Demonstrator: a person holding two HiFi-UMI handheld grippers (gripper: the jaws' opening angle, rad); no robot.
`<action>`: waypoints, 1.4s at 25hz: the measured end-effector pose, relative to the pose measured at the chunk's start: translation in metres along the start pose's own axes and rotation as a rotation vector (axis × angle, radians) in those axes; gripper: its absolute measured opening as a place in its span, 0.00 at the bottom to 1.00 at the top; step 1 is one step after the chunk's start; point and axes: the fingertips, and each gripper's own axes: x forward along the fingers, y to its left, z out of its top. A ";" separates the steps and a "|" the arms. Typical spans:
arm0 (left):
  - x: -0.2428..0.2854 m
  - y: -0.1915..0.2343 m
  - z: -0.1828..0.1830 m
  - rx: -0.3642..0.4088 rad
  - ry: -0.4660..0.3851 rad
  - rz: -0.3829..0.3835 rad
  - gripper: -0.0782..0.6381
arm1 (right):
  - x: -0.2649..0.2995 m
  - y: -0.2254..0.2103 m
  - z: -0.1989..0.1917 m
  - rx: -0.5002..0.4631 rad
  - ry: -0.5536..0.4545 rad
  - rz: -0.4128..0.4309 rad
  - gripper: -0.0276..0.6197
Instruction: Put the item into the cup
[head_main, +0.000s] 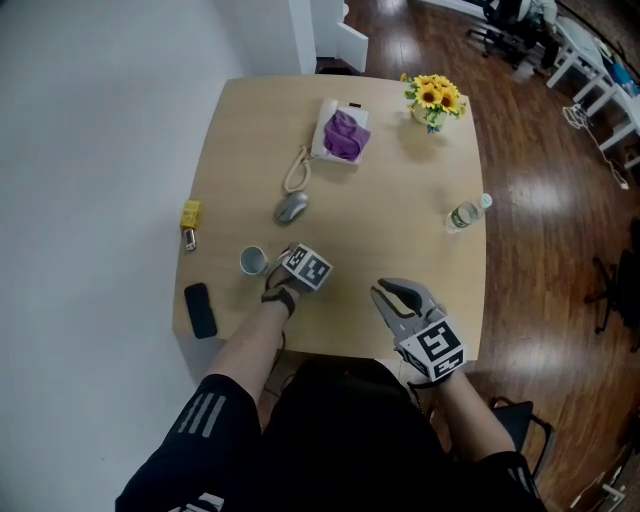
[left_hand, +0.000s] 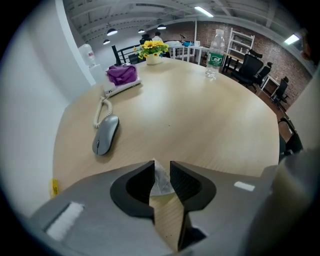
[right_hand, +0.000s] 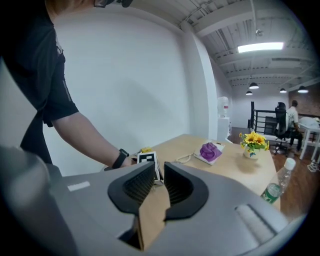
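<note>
A small white cup (head_main: 252, 261) stands near the table's left front edge. My left gripper (head_main: 289, 251) is just right of the cup, low over the table (head_main: 400, 180) and pointing away from me. In the left gripper view its jaws (left_hand: 162, 172) are close together on a small crumpled whitish item (left_hand: 161, 181) that fills the gap between the pads. The cup is out of that view. My right gripper (head_main: 398, 297) hovers near the front edge, right of the left one. Its jaws (right_hand: 159, 172) stand a narrow gap apart with nothing between them.
A grey mouse (head_main: 291, 207) lies beyond the left gripper, with a corded phone under a purple cloth (head_main: 340, 135) behind it. Sunflowers (head_main: 435, 98) stand at the far right and a water bottle (head_main: 467, 213) at the right edge. A yellow object (head_main: 190, 215) and a black phone (head_main: 200, 310) lie along the left edge.
</note>
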 end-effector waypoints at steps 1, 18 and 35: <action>0.001 0.001 -0.001 -0.003 0.004 0.004 0.21 | 0.000 -0.001 0.002 -0.001 -0.005 0.000 0.15; -0.146 0.042 -0.016 -0.115 -0.368 0.109 0.10 | 0.022 0.010 0.019 -0.006 -0.030 0.052 0.15; -0.120 0.093 -0.085 -0.177 -0.365 0.130 0.10 | 0.065 0.056 0.027 -0.034 0.001 0.140 0.15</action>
